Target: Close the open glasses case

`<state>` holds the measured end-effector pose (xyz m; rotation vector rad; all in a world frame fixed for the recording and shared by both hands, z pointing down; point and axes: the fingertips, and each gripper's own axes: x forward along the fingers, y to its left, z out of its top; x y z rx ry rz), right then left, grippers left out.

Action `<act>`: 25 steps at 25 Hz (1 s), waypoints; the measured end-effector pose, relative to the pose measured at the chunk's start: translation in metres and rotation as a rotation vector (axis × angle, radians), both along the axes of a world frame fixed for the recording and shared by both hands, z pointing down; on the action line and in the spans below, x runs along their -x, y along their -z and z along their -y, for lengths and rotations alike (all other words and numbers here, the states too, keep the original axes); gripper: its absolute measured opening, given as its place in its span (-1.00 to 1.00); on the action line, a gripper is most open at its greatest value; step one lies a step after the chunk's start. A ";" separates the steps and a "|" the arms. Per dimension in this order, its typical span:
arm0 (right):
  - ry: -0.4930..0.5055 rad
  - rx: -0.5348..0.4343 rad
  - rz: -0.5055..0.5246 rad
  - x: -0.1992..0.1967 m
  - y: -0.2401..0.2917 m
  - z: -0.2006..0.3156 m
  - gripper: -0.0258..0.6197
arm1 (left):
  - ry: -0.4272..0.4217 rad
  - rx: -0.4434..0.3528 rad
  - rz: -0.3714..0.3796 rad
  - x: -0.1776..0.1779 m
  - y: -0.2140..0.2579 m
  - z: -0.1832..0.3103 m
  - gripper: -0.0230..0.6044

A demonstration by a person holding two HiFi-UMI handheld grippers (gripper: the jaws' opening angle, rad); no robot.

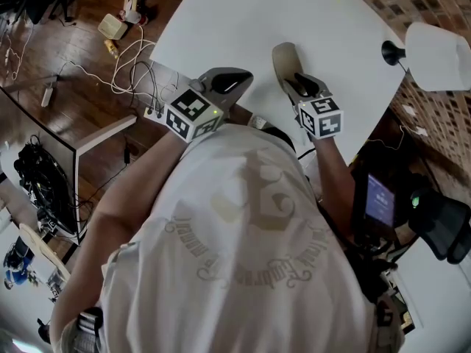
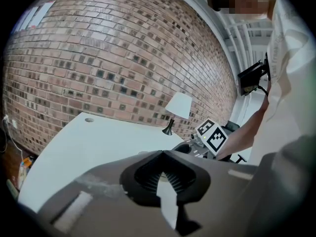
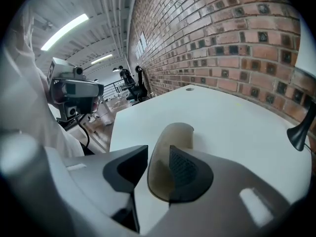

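A tan glasses case (image 1: 282, 59) lies near the front edge of the white table (image 1: 243, 13), long side pointing away from me. In the right gripper view the case (image 3: 165, 147) sits between the jaws of my right gripper (image 3: 159, 154). The right finger (image 3: 190, 174) is against its side, and a sliver of table shows between the left finger and the case. I cannot tell whether the lid is down. My left gripper (image 1: 234, 83) hovers at the table edge to the left of the case. Its tips (image 2: 163, 154) meet with nothing in them.
A white-shaded lamp (image 1: 438, 56) on a black foot stands at the table's right end by the brick wall. Cables (image 1: 125, 65) and small items lie on the wooden floor to the left. A lit screen (image 1: 379, 201) and an office chair stand at the right.
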<state>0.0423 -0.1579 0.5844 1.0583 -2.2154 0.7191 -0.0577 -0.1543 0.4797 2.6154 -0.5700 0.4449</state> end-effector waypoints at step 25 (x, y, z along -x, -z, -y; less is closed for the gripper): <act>-0.078 -0.119 0.039 -0.010 -0.002 0.004 -0.89 | -0.009 -0.031 0.015 -0.010 0.007 0.000 -0.91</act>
